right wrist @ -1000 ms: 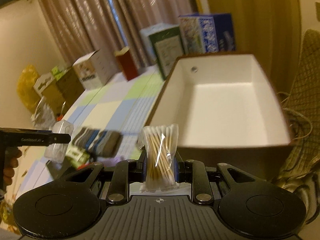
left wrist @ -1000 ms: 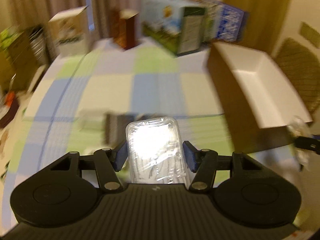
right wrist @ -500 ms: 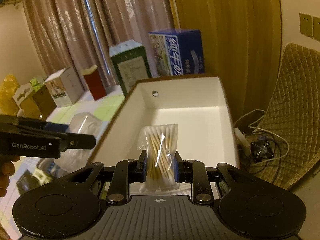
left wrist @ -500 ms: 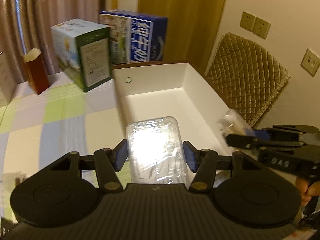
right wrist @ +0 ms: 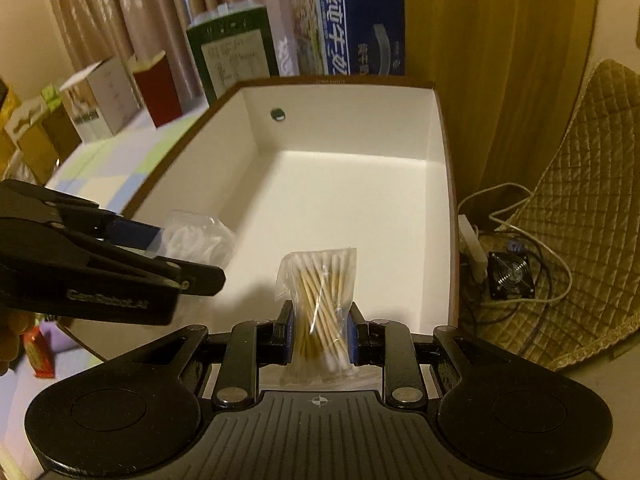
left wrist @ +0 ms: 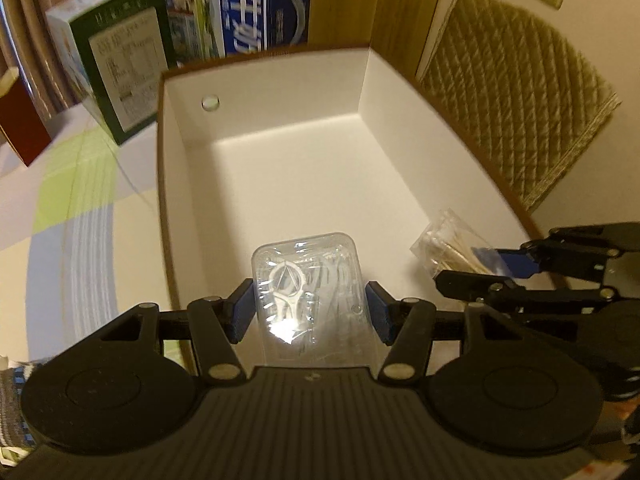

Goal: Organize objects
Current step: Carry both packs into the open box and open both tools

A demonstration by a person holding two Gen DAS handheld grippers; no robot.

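My left gripper (left wrist: 307,308) is shut on a clear plastic case of floss picks (left wrist: 308,280) and holds it over the near end of the brown box with a white inside (left wrist: 280,168). My right gripper (right wrist: 320,334) is shut on a clear bag of cotton swabs (right wrist: 320,304) and holds it over the same box (right wrist: 352,200), near its front edge. In the left wrist view the right gripper (left wrist: 492,268) and its swab bag (left wrist: 444,244) are at the right. In the right wrist view the left gripper (right wrist: 160,252) and its case (right wrist: 196,236) are at the left.
Behind the box stand a green-and-white carton (left wrist: 120,68) and a blue carton (left wrist: 264,4); a dark red box (right wrist: 156,84) and a white box (right wrist: 104,96) stand further left on the checked tablecloth (left wrist: 80,200). A quilted chair (right wrist: 580,208), cables and a small fan (right wrist: 512,276) are right.
Both grippers have moved forward and down over the open box with their loads still held. The left gripper swung right from the tablecloth to the box.
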